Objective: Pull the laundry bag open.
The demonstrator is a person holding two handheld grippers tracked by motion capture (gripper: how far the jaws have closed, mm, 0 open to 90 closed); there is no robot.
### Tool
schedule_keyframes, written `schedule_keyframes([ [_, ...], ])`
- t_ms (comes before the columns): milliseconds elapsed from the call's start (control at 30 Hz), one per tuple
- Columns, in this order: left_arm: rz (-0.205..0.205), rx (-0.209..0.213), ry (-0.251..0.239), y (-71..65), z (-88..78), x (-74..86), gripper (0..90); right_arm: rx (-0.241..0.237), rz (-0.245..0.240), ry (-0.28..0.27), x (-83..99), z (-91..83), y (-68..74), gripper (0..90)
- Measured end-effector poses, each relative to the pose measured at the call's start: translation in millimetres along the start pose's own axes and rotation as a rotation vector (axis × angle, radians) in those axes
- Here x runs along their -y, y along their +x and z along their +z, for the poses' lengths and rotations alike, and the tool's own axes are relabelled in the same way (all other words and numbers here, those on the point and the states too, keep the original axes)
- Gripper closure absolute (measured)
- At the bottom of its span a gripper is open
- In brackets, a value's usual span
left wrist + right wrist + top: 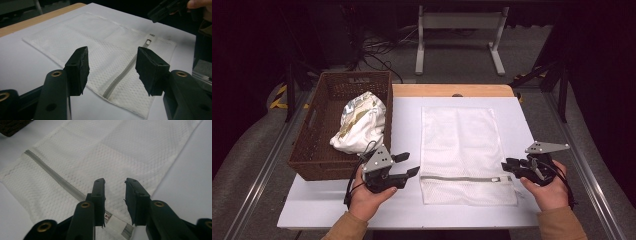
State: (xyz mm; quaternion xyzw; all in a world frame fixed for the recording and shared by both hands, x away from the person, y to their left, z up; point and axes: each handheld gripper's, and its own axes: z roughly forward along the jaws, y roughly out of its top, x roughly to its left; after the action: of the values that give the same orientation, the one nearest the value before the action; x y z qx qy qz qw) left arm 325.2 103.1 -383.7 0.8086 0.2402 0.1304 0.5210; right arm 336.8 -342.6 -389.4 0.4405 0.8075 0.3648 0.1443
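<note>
White mesh laundry bag (467, 152) with grey zipper (459, 178) lies flat on the white table (407, 205).
The right gripper (507, 166) hangs at the zipper's pull end, jaws partly apart, empty; the left gripper (410, 164) is near the bag's other edge, half open, empty. A brown wicker basket (319, 145) holds crumpled white cloth (359, 122).

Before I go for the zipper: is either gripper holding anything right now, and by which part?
Nothing is held. The left gripper and right gripper both stand open over the white mesh laundry bag, near its zipper.
</note>
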Motion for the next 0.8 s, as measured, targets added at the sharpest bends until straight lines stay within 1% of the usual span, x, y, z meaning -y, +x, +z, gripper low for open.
schedule_keyframes([
  [33, 0.003, 0.009, 0.003, 0.2, 0.6, -0.1, 45.6, 0.008, 0.004, 0.008, 0.7, 0.2, -1.8, 64.7],
  [67, 0.002, 0.009, 0.005, -0.1, 0.8, -0.1, 45.6, 0.019, 0.010, 0.015, 1.8, 0.6, -3.8, 62.9],
  [100, 0.002, 0.009, 0.005, -0.1, 0.8, -0.1, 45.6, 0.019, 0.010, 0.015, 1.8, 0.6, -3.8, 62.9],
  [133, 0.000, 0.014, 0.009, -0.7, 1.4, 0.1, 45.6, 0.030, 0.020, 0.028, 3.6, 1.9, -7.2, 59.7],
  [167, -0.001, 0.014, 0.007, -1.1, 1.6, 0.2, 45.8, 0.036, 0.023, 0.032, 4.7, 2.7, -8.9, 59.0],
  [267, 0.006, 0.019, 0.007, -1.6, 2.2, 0.2, 45.6, 0.048, 0.032, 0.041, 7.2, 4.4, -12.8, 56.5],
  [333, 0.018, 0.015, 0.014, -2.3, 3.5, 0.3, 44.2, 0.054, 0.039, 0.046, 8.9, 5.8, -15.7, 55.0],
  [400, 0.022, 0.021, 0.022, -3.0, 5.1, 0.5, 43.3, 0.060, 0.045, 0.054, 10.8, 7.4, -18.5, 53.3],
  [500, 0.026, 0.026, 0.029, -4.1, 7.2, 0.7, 43.0, 0.063, 0.057, 0.080, 13.4, 10.8, -21.2, 50.3],
  [600, 0.017, 0.026, 0.034, -3.8, 7.4, 0.9, 42.4, 0.067, 0.061, 0.103, 15.8, 14.7, -22.5, 48.3],
  [700, 0.014, 0.023, 0.036, -2.8, 7.7, 1.1, 41.5, 0.069, 0.067, 0.115, 17.6, 17.5, -24.4, 47.9],
  [800, -0.001, 0.036, 0.043, -1.7, 8.8, 1.4, 40.5, 0.067, 0.076, 0.131, 19.4, 20.1, -24.7, 48.0],
])
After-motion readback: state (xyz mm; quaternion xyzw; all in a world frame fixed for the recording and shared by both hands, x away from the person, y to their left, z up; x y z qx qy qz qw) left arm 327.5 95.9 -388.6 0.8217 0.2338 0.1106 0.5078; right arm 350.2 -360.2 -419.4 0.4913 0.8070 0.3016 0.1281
